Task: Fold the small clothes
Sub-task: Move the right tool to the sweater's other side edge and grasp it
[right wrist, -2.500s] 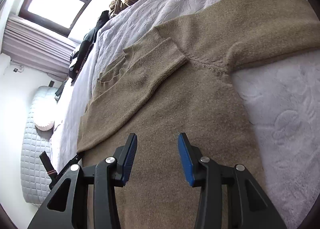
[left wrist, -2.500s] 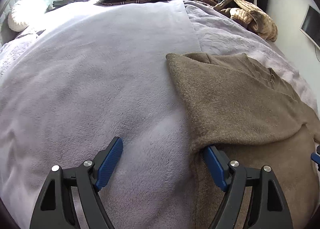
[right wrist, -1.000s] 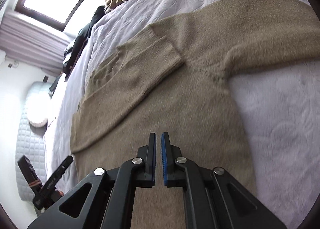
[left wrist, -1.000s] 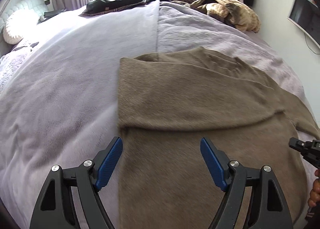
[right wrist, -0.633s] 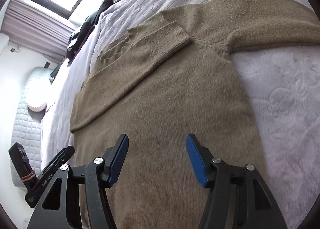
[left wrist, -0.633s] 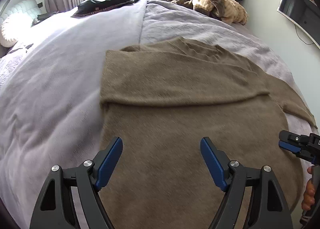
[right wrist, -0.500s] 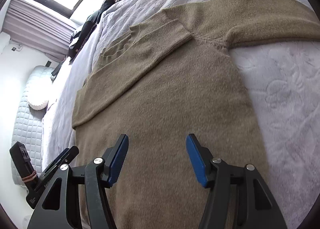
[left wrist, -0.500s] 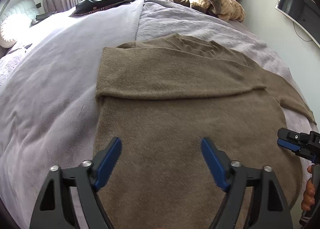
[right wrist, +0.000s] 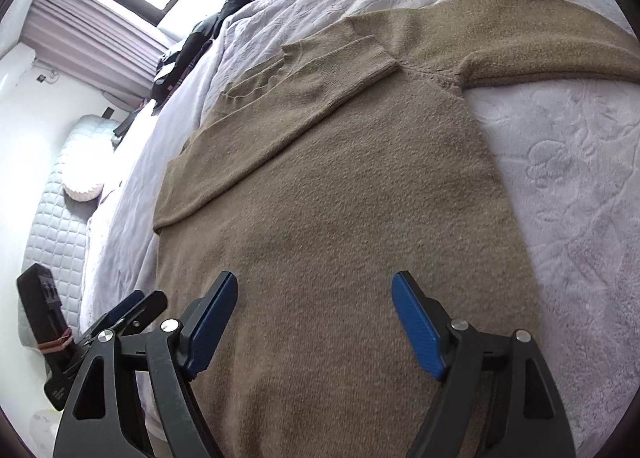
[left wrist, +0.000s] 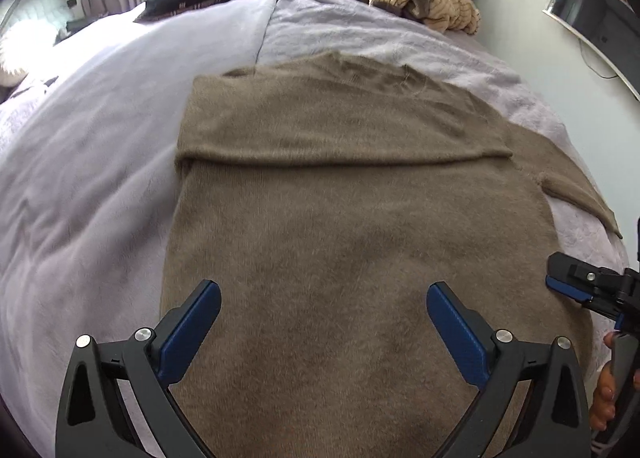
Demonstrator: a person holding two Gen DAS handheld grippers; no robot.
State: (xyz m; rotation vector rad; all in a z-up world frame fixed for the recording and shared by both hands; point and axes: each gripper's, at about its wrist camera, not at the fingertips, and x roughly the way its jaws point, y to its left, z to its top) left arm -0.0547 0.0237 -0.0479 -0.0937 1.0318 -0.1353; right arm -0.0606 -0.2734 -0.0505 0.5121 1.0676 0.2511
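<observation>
Both the left gripper point(left wrist: 323, 332) and right gripper point(right wrist: 314, 322), jaws just opened wide and empty above the brown sweater point(left wrist: 340, 218), risk dragging its folded sleeve point(right wrist: 304, 98) askew toward the bed point(left wrist: 100, 138) edge.

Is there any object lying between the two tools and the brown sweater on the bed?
No. The left tool and right tool hang open directly over the brown sweater, with nothing between.

the left wrist view looks steeply down from close above the near edge of the bed point(left wrist: 100, 146), facing the far edge by the window. the right wrist view looks down likewise, rolled, from nearer the bed's right edge. both share the brown sweater point(left wrist: 352, 226) point(right wrist: 340, 198), and each catches the other gripper at its side.
</observation>
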